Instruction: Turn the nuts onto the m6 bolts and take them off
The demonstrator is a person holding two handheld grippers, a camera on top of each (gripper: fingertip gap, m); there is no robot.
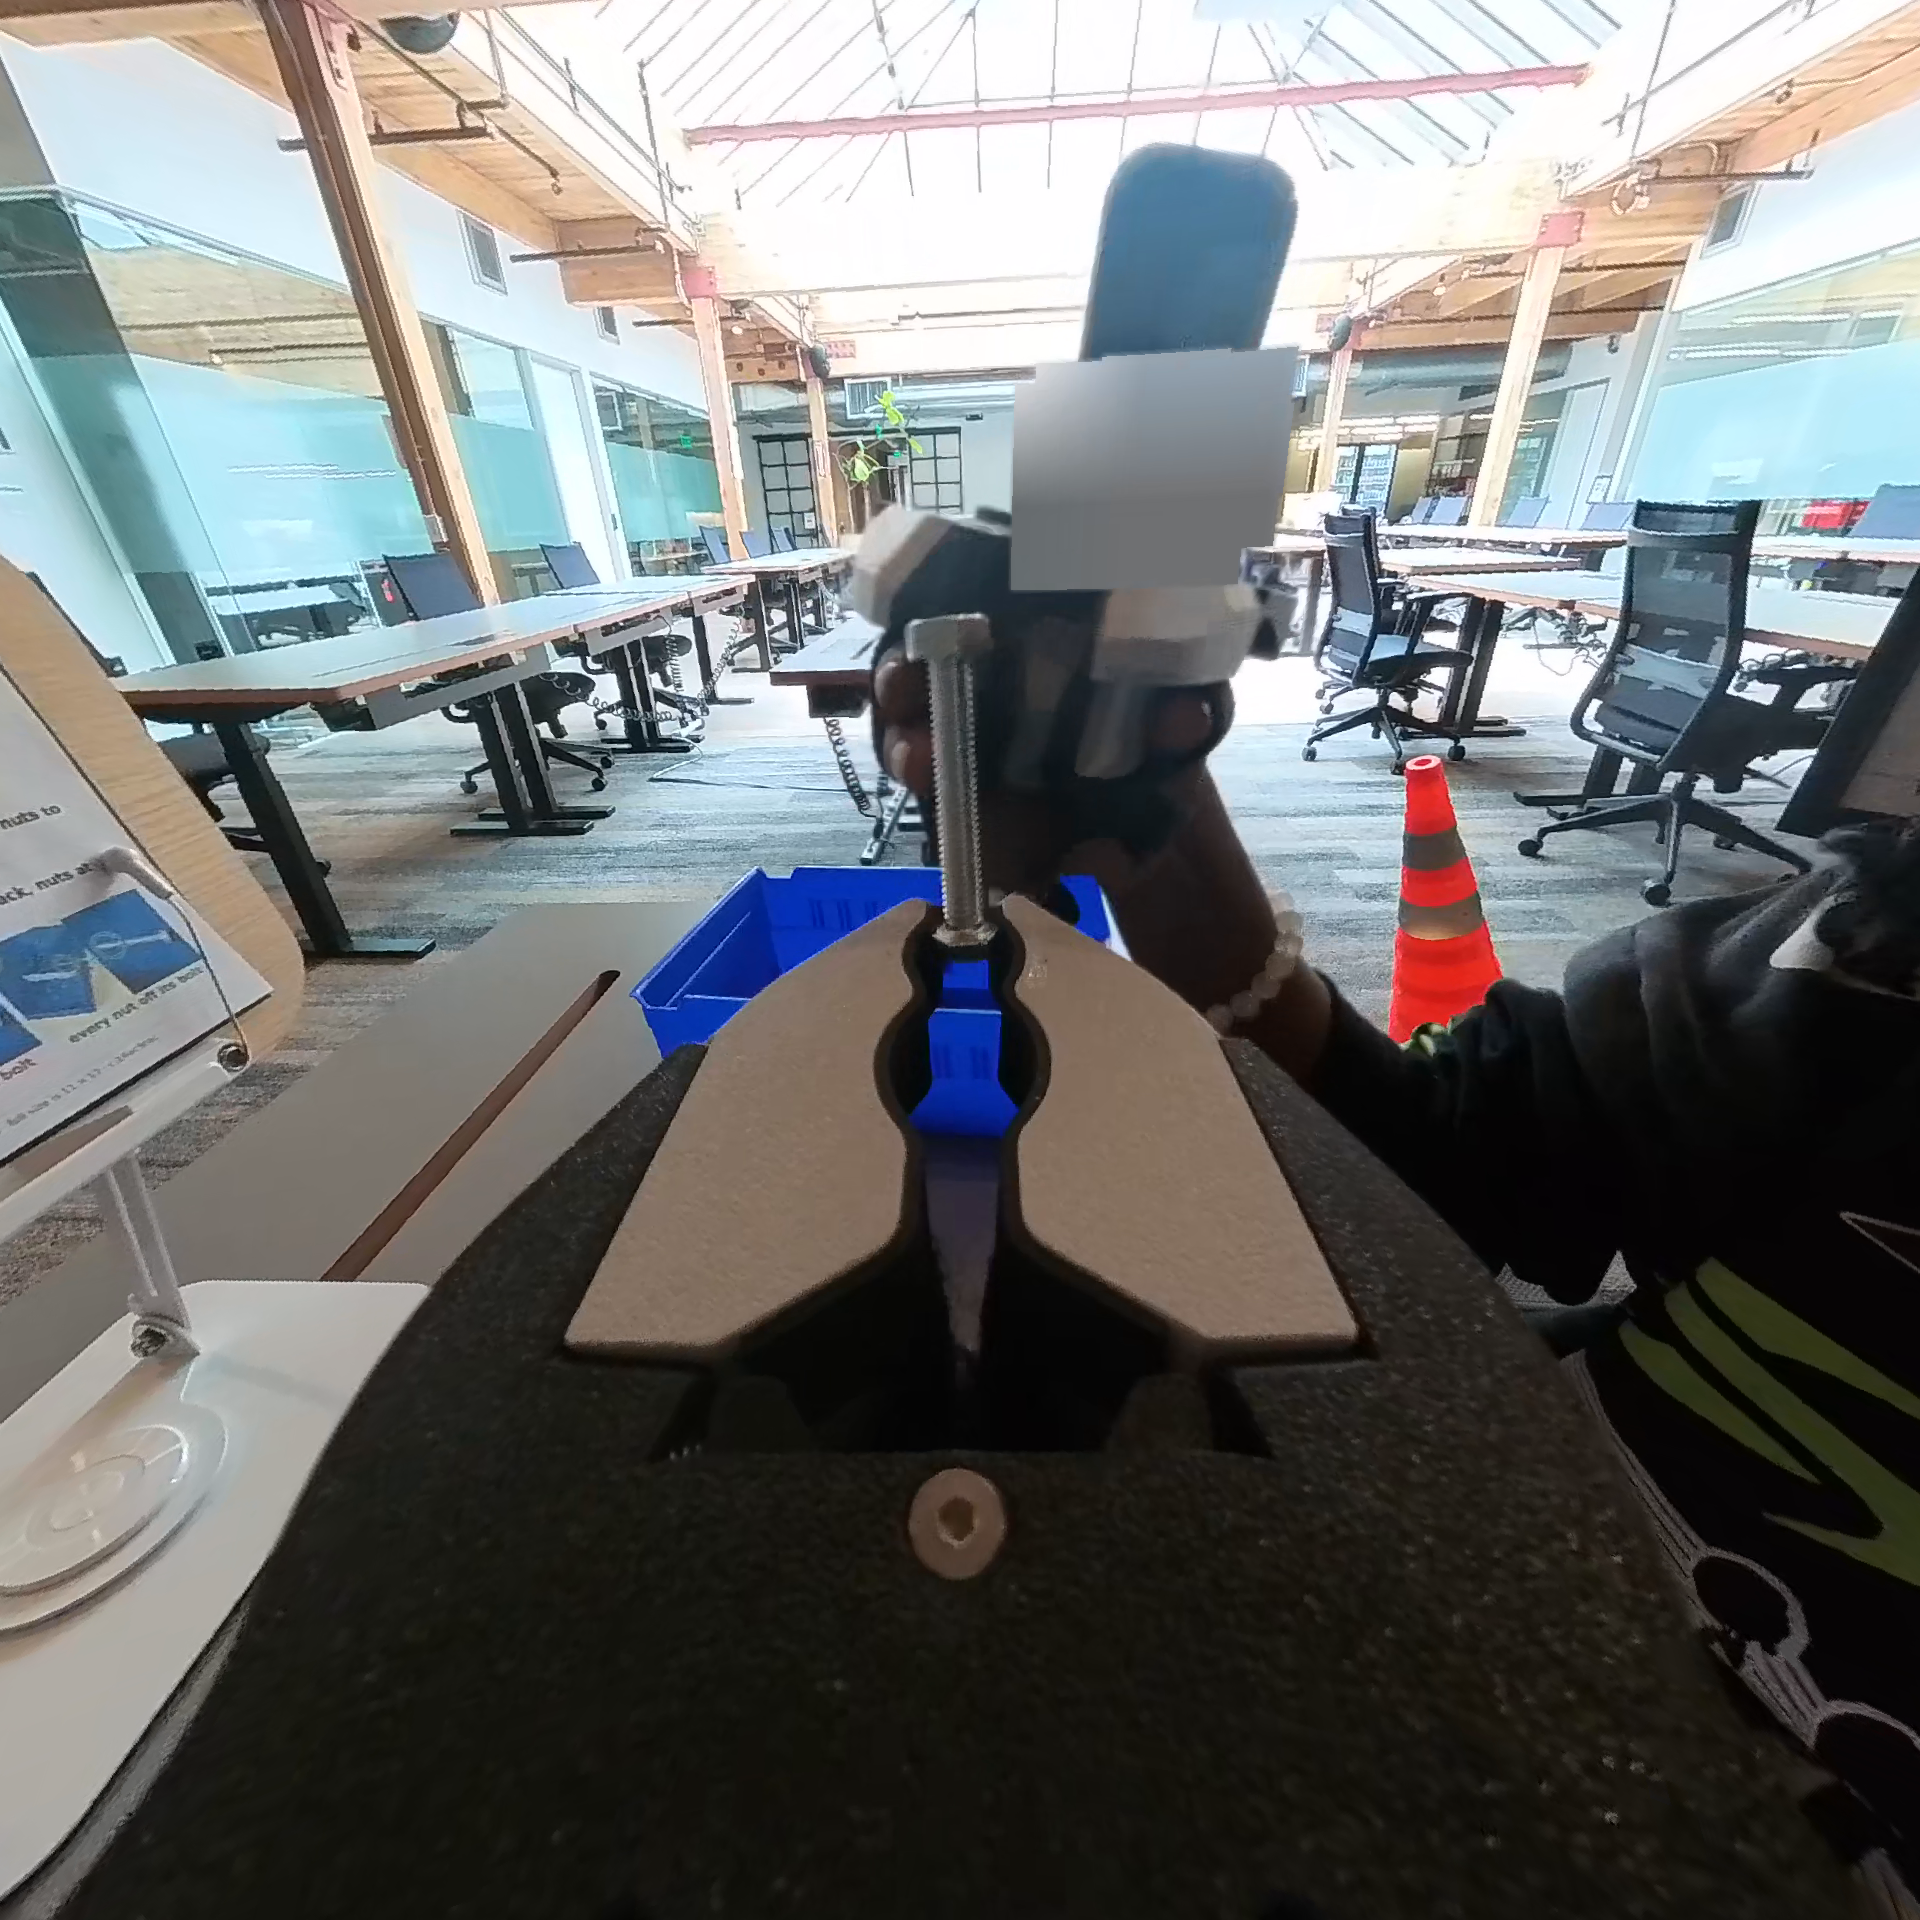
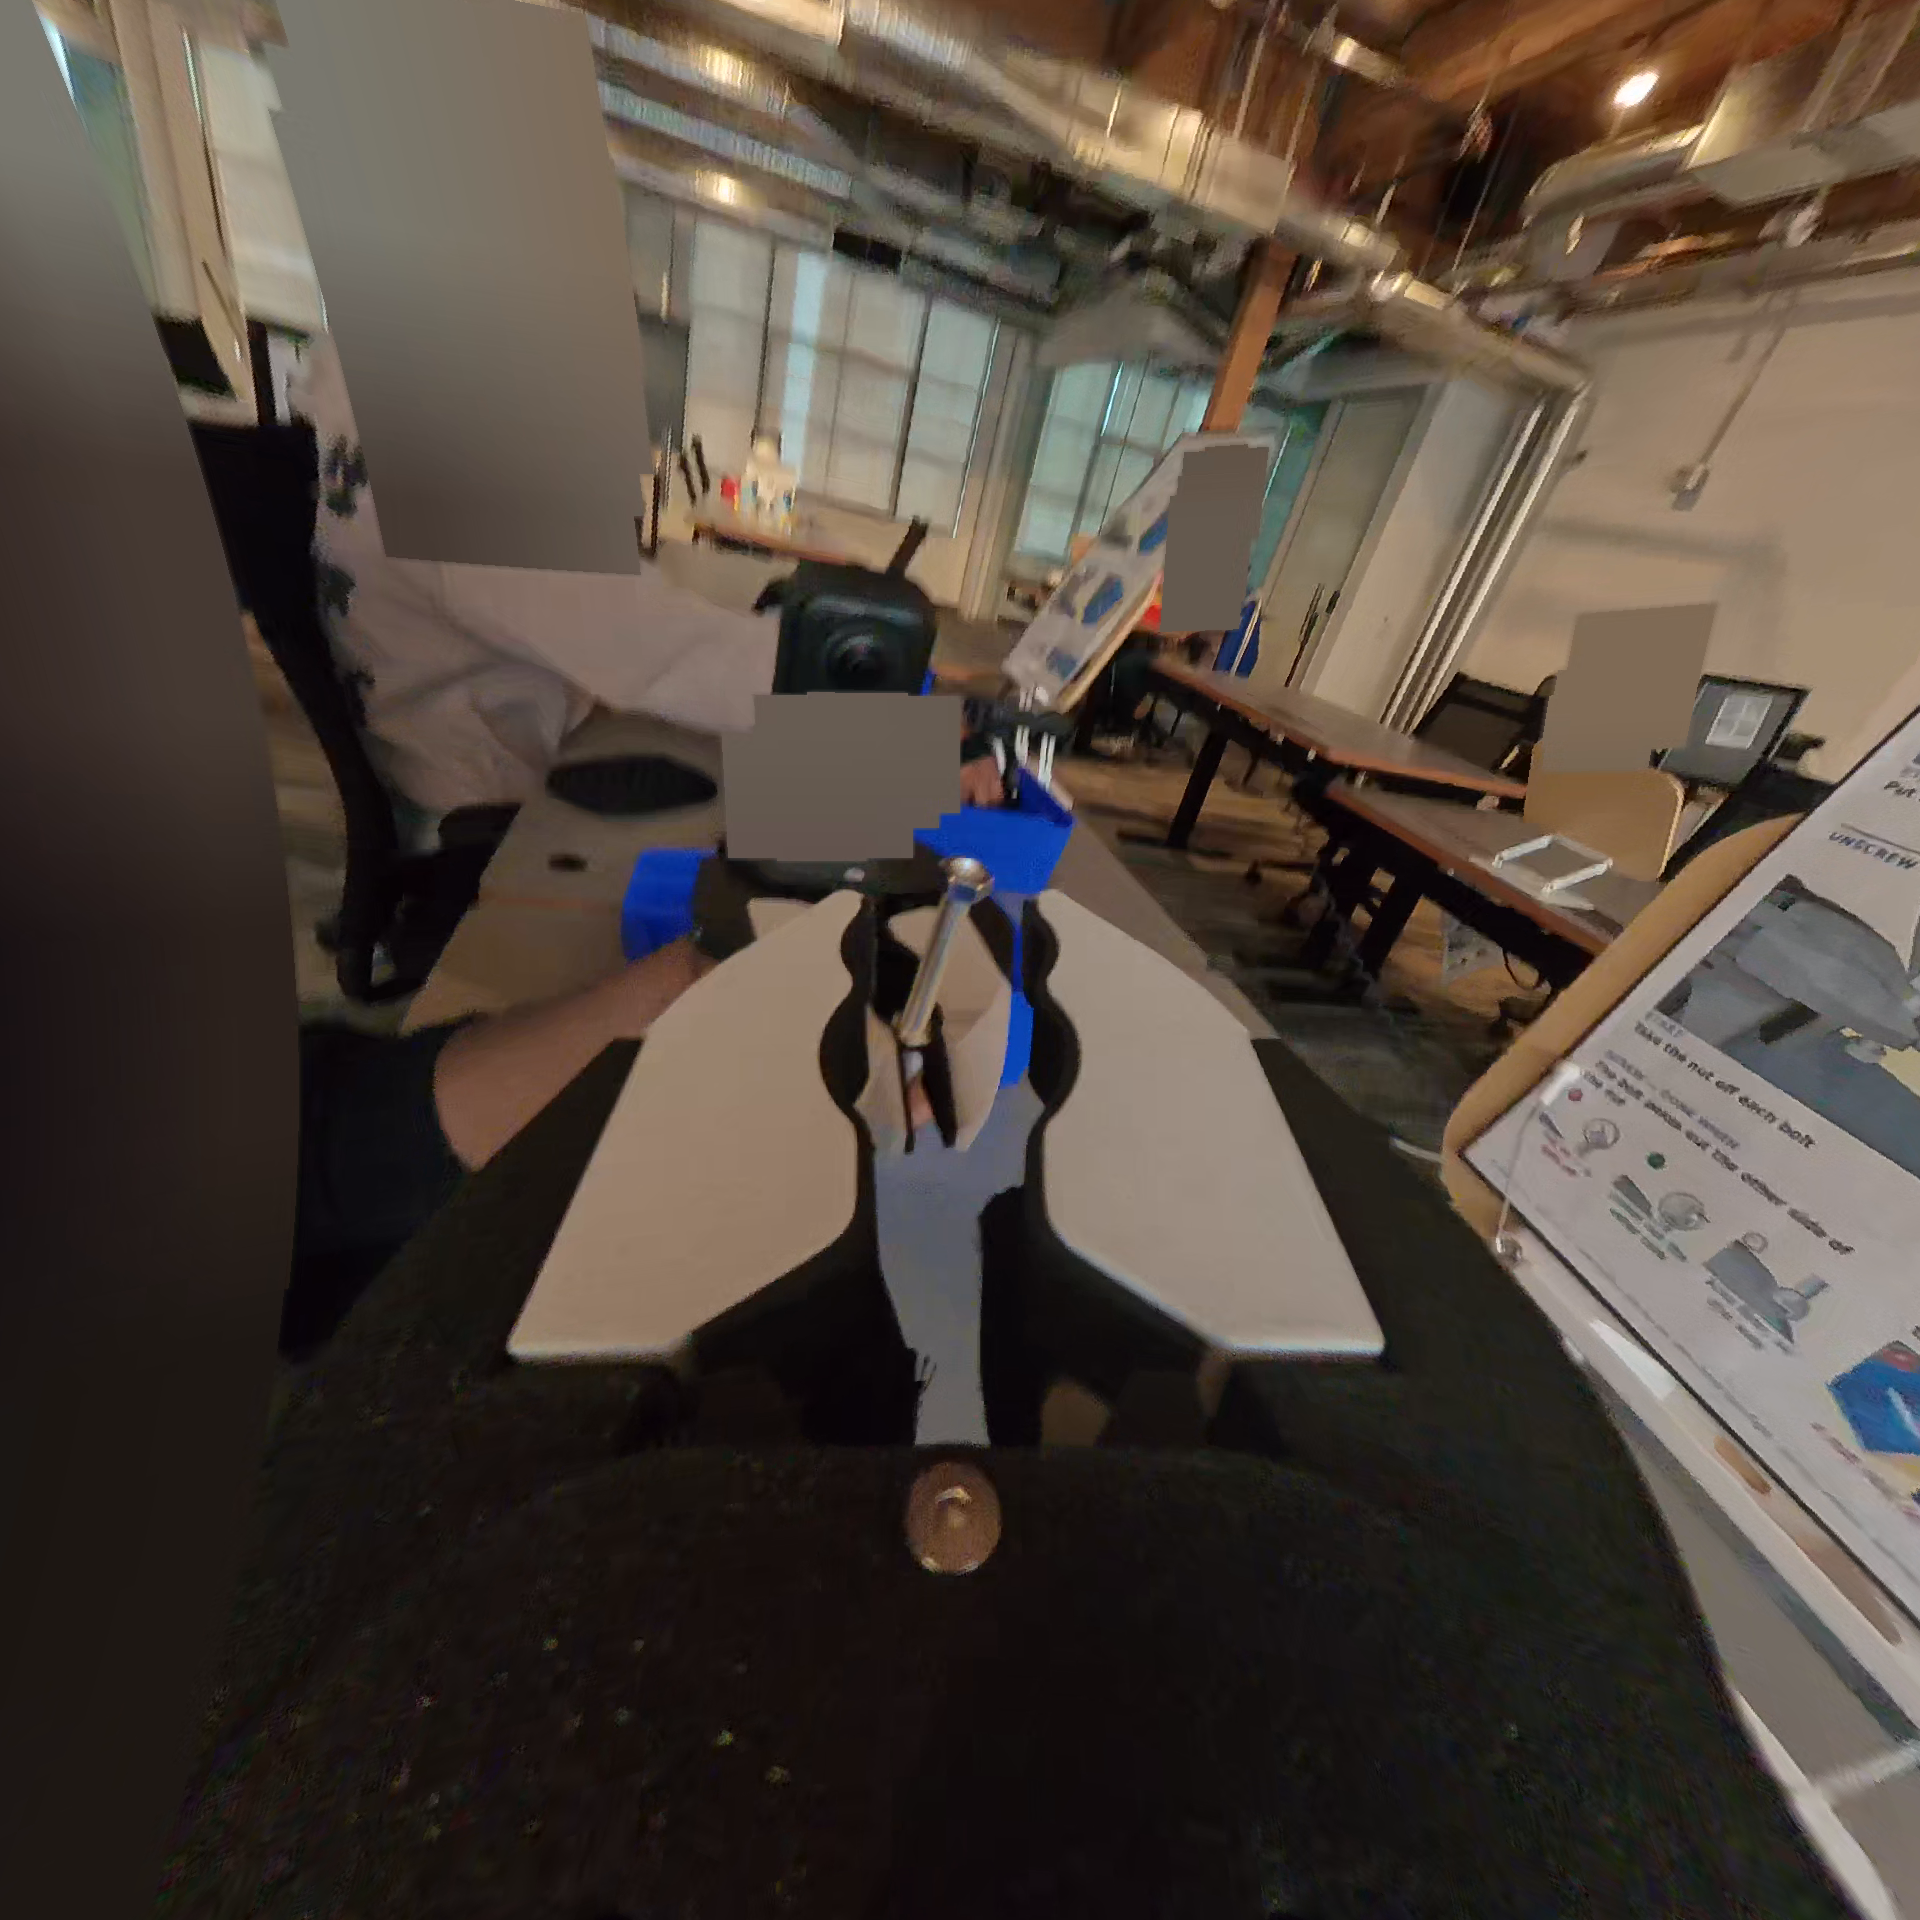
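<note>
My left gripper is shut on the threaded end of a silver m6 bolt. The bolt stands upright with its hex head on top. My right gripper, held in a person's hand, is just behind the bolt head. In the right wrist view my right gripper is open. The bolt runs between its fingers and neither pad touches it. The left gripper shows through that gap, clamped on the bolt's lower end. I see no nut clearly.
A blue bin sits on the grey table beyond my left fingers. Instruction sheets on stands are at the left and at the right. An orange cone stands on the floor. A person sits opposite. Across from one pair of fingers to the other is roughly 5 cm.
</note>
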